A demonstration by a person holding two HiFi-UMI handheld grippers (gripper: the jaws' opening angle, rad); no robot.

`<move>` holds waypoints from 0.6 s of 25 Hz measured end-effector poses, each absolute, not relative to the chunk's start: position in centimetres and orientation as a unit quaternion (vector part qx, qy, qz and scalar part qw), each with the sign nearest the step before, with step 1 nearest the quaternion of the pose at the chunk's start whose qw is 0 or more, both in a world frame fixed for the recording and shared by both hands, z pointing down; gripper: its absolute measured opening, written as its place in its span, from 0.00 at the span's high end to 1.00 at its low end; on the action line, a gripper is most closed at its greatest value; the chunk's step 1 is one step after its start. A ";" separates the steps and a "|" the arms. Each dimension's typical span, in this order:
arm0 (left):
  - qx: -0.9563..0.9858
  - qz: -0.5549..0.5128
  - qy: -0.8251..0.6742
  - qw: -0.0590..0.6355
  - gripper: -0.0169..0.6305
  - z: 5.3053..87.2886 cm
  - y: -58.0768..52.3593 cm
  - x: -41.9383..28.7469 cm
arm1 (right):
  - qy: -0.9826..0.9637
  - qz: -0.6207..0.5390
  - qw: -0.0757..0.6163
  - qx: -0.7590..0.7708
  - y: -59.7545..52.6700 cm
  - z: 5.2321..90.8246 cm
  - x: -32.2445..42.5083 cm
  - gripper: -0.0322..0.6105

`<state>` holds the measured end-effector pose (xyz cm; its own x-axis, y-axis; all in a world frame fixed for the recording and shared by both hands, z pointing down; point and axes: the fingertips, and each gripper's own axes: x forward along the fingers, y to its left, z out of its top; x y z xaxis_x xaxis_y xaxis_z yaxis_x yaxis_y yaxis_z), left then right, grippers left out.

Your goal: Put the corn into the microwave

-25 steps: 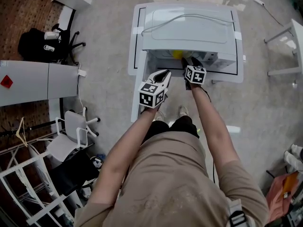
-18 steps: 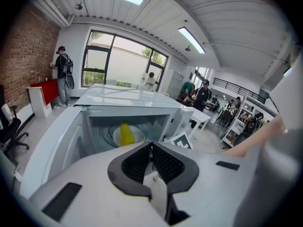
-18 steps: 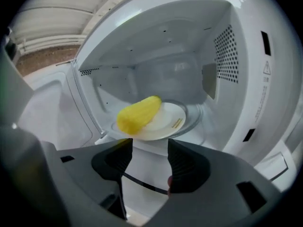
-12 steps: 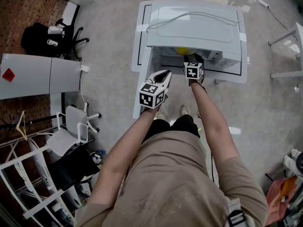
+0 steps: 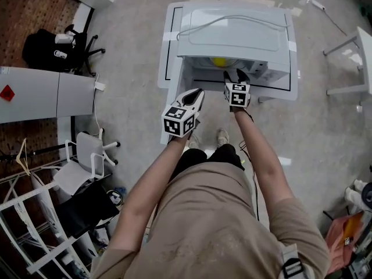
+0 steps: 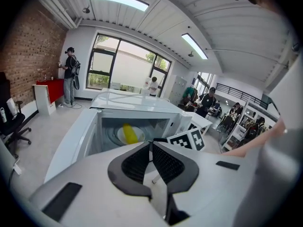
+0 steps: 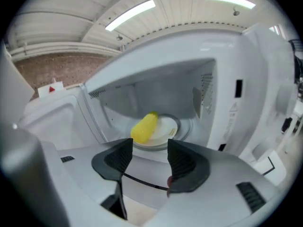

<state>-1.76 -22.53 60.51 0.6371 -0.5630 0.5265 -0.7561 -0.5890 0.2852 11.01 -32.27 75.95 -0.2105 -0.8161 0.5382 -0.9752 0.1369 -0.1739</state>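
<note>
Grey workshop floor. Microwave (image 5: 232,34) stands open; corn (image 7: 143,126) lies on its turntable plate (image 7: 166,126). Right gripper (image 7: 149,148) at the opening, jaws apart, empty: placing looks done. Left gripper (image 6: 150,145) pinched together on nothing, held clear.

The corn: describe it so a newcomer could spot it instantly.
Find the white microwave with its door open. Inside, on the round pale plate, lies the corn: a short cob, the only bright yellow thing in that white cavity.

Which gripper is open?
The right gripper, before the open microwave: its jaws stand apart, empty, the corn beyond them. The left gripper has its jaws pressed together.
</note>
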 end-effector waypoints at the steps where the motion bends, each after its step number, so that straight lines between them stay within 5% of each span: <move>1: 0.872 0.189 -0.378 0.247 0.96 60.1 -22.3 -1.7 | -0.742 0.253 0.141 0.605 -31.4 74.7 11.4 0.58; 7: 0.893 0.151 -0.371 0.206 0.96 56.1 -21.1 -1.6 | -0.775 0.227 0.077 0.584 -25.8 64.8 14.0 0.58; 15: 0.896 0.087 -0.391 0.191 0.96 52.1 -20.0 -3.1 | -0.806 0.129 0.082 0.572 -19.6 54.4 16.9 0.58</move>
